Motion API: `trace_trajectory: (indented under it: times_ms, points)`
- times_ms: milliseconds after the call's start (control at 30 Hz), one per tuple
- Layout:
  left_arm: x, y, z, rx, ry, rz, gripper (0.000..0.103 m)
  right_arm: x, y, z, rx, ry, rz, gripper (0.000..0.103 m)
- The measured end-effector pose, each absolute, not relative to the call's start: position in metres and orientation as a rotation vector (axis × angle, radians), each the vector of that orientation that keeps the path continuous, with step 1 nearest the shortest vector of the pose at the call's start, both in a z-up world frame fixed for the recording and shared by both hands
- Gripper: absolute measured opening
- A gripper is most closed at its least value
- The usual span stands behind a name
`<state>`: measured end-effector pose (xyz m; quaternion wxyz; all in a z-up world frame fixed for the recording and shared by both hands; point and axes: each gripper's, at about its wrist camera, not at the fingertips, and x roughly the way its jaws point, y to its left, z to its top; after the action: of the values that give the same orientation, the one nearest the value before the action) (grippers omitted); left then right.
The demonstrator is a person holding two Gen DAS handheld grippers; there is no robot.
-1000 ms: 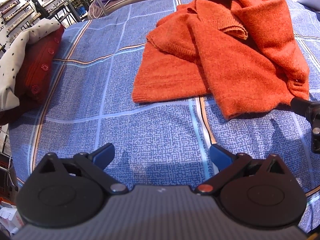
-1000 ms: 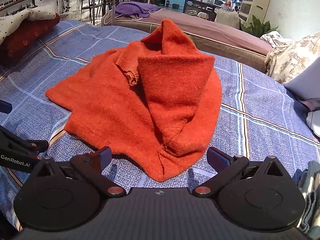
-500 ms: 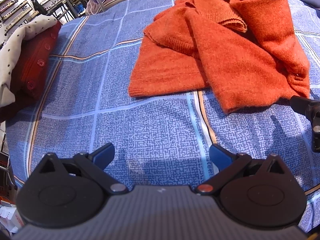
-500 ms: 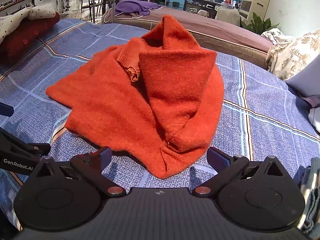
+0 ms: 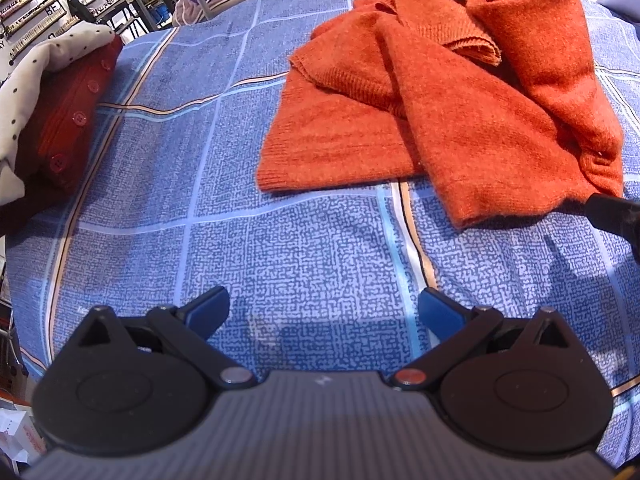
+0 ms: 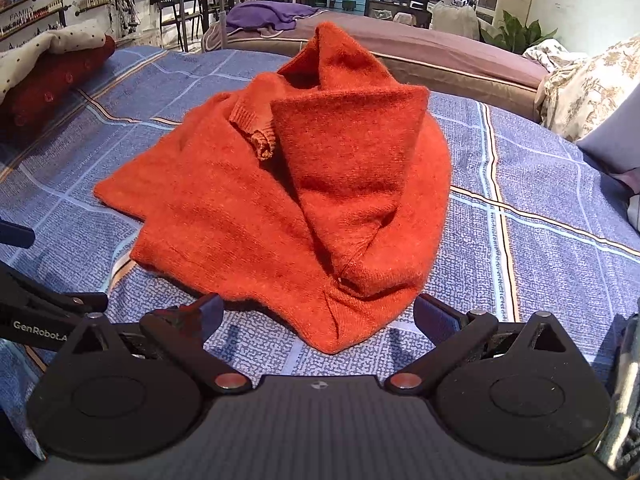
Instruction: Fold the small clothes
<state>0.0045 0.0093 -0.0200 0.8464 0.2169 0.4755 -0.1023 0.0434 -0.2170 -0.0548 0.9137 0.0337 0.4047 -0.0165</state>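
Observation:
An orange knit sweater lies crumpled on the blue checked bedspread. In the right wrist view the sweater sits bunched in a heap with a sleeve cuff on top. My left gripper is open and empty, over bare bedspread in front of the sweater's hem. My right gripper is open and empty, with the sweater's nearest corner lying between its blue fingertips. The right gripper's finger shows at the right edge of the left wrist view.
A stack of folded clothes, dark red with buttons under white polka-dot fabric, lies at the left edge of the bed. A brown bed with a purple garment stands behind. Pale bedding lies at the right.
Both grippers have moved forward toward the sweater, which looks larger and closer in both views. The jaws stay open. The sweater has not moved.

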Motion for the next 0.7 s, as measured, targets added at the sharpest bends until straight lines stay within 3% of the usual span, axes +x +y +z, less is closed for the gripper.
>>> trace_trajectory:
  times_ms: [333, 533, 700]
  points:
    - [0.034, 0.053, 0.003, 0.233, 0.865, -0.298, 0.103, 0.016, -0.245, -0.039, 0.303, 0.639, 0.106, 0.103]
    - [0.054, 0.026, 0.010, 0.137, 0.851, -0.491, 0.103, 0.058, -0.236, -0.007, 0.170, 0.515, 0.108, 0.103]
    - [0.057, -0.029, -0.011, 0.188, 0.855, -0.632, 0.102, 0.120, -0.219, -0.008, -0.017, 0.562, 0.041, 0.103]
